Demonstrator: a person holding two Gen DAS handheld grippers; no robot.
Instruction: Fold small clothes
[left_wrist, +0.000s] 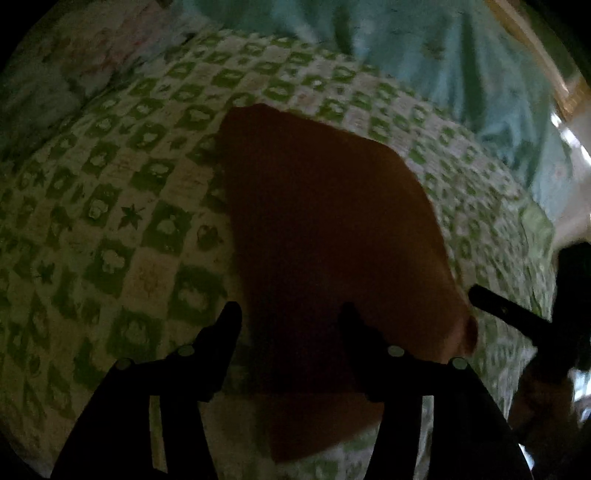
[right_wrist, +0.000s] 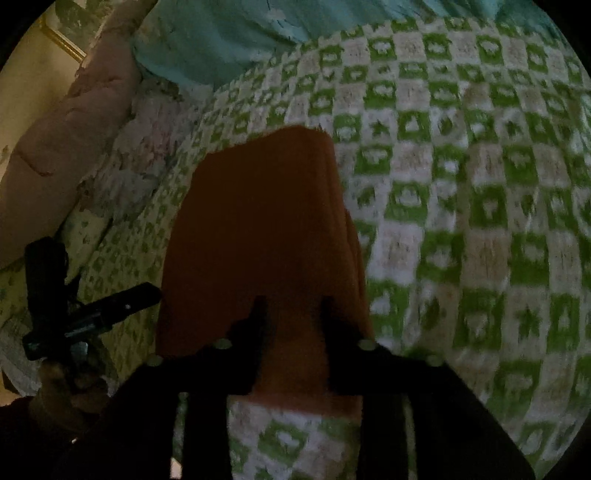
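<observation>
Only one orange cloth (left_wrist: 325, 229) (folded), two grippers: left gripper (left_wrist: 291, 314), right gripper (right_wrist: 291, 306).

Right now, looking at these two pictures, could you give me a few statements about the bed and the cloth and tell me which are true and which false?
1. The orange cloth lies on a green-and-white checked quilt. True.
2. The cloth is blue. False: it is orange; the blue fabric lies beyond the quilt.
3. The left gripper has its jaws apart. True.
4. The right gripper is lifting the cloth high above the bed. False: the cloth lies flat on the quilt.
</observation>
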